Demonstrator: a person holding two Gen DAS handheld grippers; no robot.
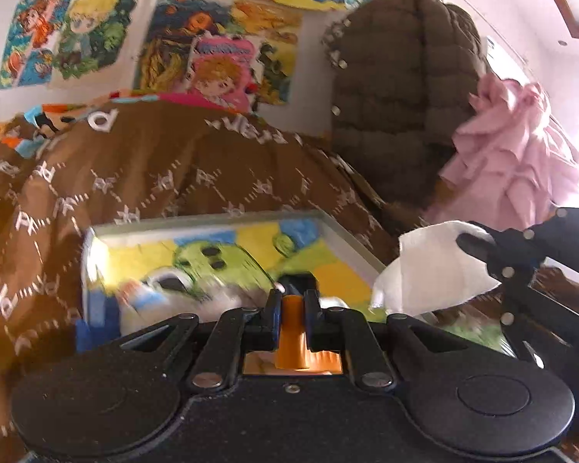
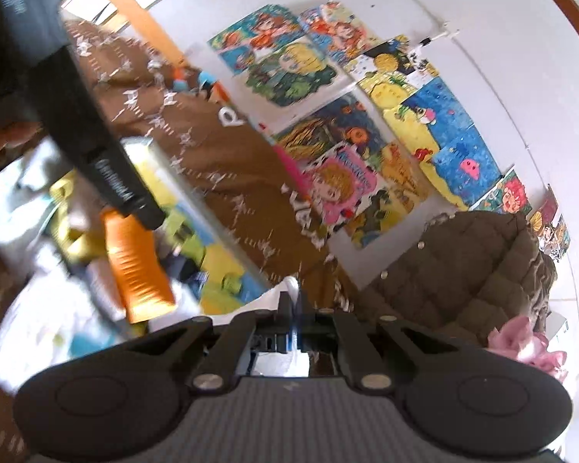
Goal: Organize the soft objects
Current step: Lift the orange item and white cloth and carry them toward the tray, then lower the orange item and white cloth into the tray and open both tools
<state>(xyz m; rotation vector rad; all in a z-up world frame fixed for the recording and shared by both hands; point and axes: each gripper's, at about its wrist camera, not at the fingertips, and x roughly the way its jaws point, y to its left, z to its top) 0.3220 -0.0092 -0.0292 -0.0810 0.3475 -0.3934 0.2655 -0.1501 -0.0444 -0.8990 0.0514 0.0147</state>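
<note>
From my left wrist, my left gripper (image 1: 292, 301) has its jaws clamped on an orange piece (image 1: 292, 341) above the framed picture (image 1: 227, 262). From my right wrist, my right gripper (image 2: 292, 301) pinches the white tissue (image 2: 285, 360) (mid-carry, I judge); next it needs a drop spot.

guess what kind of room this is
Probably a child's bedroom or a lived-in room at home: colourful cartoon pictures cover the wall, a brown patterned blanket lies heaped below them, and a puffy brown coat and pink garment sit alongside.
</note>
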